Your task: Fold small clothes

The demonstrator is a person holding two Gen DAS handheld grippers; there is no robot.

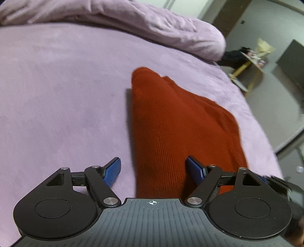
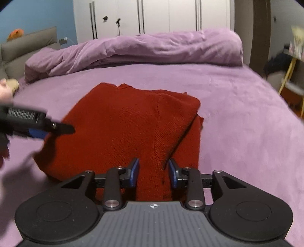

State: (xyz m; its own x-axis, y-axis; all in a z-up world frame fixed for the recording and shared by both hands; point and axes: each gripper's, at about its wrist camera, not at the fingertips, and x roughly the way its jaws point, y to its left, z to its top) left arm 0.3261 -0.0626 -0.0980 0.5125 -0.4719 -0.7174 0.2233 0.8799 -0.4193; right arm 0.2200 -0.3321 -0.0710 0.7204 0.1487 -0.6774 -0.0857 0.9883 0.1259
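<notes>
Home bedroom; purple bed (image 2: 218,91), rumpled duvet (image 2: 152,47), white wardrobe (image 2: 161,17)

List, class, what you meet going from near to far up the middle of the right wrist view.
right tool → red knitted garment → bare purple bedsheet → rumpled purple duvet → white wardrobe doors

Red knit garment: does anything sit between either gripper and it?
Nothing visible does. The red knit garment lies part-folded on the purple bedsheet; the open right gripper and open left gripper both hover right at its near edge.
</notes>
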